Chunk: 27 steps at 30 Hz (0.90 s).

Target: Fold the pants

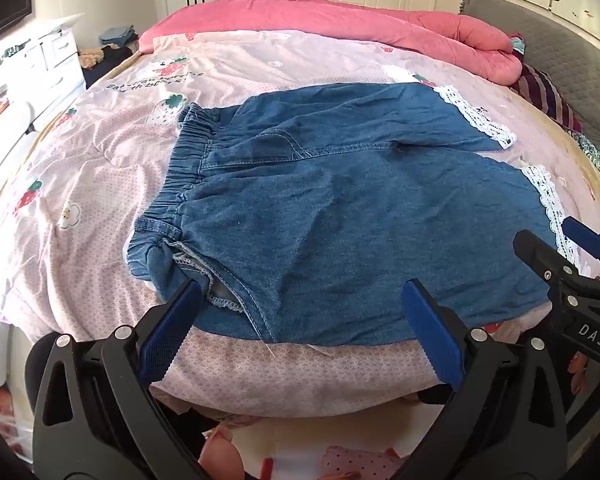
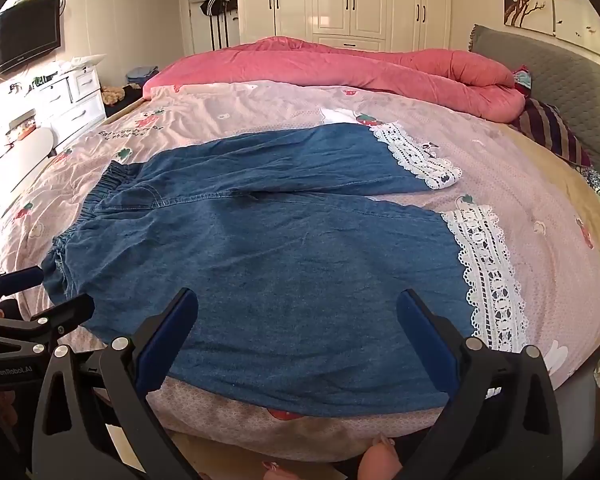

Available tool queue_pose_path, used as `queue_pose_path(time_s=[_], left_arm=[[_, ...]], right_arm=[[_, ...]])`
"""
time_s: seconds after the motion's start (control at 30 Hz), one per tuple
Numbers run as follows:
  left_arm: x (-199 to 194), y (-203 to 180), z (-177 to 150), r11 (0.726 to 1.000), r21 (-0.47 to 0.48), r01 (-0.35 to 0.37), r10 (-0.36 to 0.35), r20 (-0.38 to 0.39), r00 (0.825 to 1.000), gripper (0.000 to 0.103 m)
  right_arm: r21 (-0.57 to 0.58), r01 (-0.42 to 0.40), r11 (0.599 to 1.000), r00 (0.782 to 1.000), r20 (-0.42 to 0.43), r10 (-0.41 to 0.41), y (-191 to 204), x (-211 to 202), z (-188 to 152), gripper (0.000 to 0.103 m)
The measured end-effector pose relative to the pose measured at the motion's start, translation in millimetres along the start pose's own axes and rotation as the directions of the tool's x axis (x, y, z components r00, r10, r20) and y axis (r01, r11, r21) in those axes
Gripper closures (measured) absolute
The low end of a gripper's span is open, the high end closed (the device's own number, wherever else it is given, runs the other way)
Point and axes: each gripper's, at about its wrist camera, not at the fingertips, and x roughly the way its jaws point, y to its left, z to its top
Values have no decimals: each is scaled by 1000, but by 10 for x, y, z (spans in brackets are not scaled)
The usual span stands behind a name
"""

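A sunlit bedroom: cream wardrobe doors (image 2: 352,0) fill the upper centre, and a flat television (image 2: 22,32) hangs on the upper-left wall above a white dresser (image 2: 74,98). A grey padded headboard (image 2: 556,76) runs along the right, beside a rolled pink quilt (image 2: 340,66).

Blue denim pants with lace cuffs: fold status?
Done: the blue denim pants with white lace cuffs lie spread flat on the pink strawberry-print bedsheet, legs apart, no fold made. In hand: nothing; the left gripper and right gripper are both open at the near edge. Left: grasp that edge, fold leg over leg, then fold lengthwise.
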Motion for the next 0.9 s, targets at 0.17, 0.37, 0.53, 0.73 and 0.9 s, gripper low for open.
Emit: queue_pose_path(time_s=[0.17,0.37,0.53,0.73,0.9], left_arm=[[-11,-26,1,1000,1,-5,5,8,1000,9],[-25,-30,7,1000,2,-7,7,14,1000,9],[-34,-38,9,1000,3,-9,9,19,1000,9],[-43,-47,11,1000,4,-12,12,23,1000,9],[-47,-42,12,1000,2,-11,11,22,1000,9]], right_arm=[[-1,3,1000,1000,-5,-3,-29,-14,-18,4],[-3,5,1000,1000,-6,-5,-20,-12,-27,4],[-2,4,1000,1000,-6,-4,-18,-19,-28,4],[-3,6,1000,1000,-7,-6,-11,-31,-26,4],[-2,5,1000,1000,-6,-5,-10,-39,-27,4]])
